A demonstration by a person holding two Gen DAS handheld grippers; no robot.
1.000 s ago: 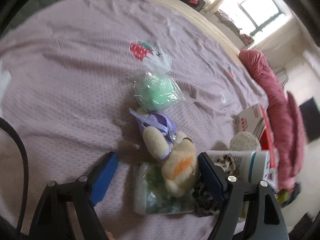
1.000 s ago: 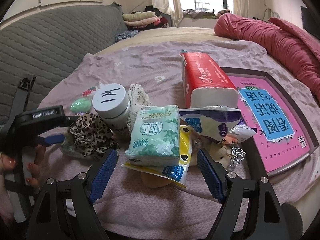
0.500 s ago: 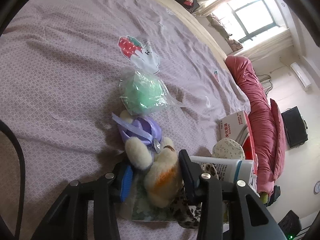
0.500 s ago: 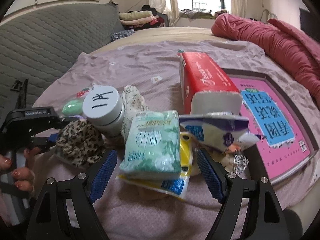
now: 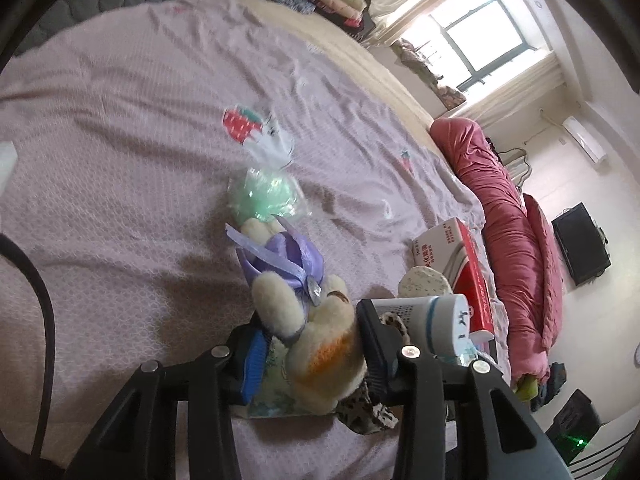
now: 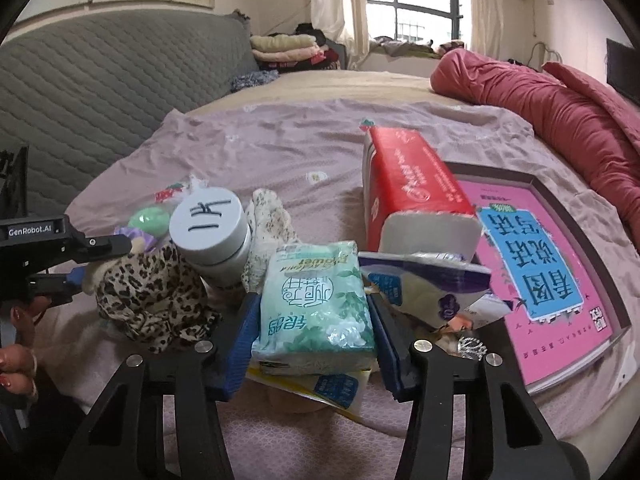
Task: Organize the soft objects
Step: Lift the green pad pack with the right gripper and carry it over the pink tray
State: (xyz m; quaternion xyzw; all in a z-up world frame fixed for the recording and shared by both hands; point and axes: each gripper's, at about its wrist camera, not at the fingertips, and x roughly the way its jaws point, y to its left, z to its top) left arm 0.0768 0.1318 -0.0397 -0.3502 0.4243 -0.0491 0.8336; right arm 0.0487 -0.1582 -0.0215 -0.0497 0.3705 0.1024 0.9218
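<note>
My left gripper (image 5: pixel 310 336) is shut on a cream plush toy (image 5: pixel 328 356) in a purple dress, lifted slightly off the lilac bedsheet (image 5: pixel 120 160). From the right wrist view that same left gripper (image 6: pixel 80 260) shows at the left edge, beside a leopard-print cloth (image 6: pixel 148 296). My right gripper (image 6: pixel 312 332) is closing on a green tissue pack (image 6: pixel 316 296). Its blue pads (image 6: pixel 244 336) touch both sides of the pack. The pack lies on a yellow packet (image 6: pixel 332 388).
A green bath puff in a clear bag (image 5: pixel 264 196) lies beyond the plush. A white jar (image 6: pixel 210 232), floral cloth (image 6: pixel 268 216), red tissue box (image 6: pixel 408 188), purple-white pack (image 6: pixel 424 284) and pink framed board (image 6: pixel 536 248) crowd the bed. A red duvet (image 6: pixel 560 100) lies at the right.
My left jaws closed on the plush toy and raised it a little. My right jaws came in from wide open against the green tissue pack.
</note>
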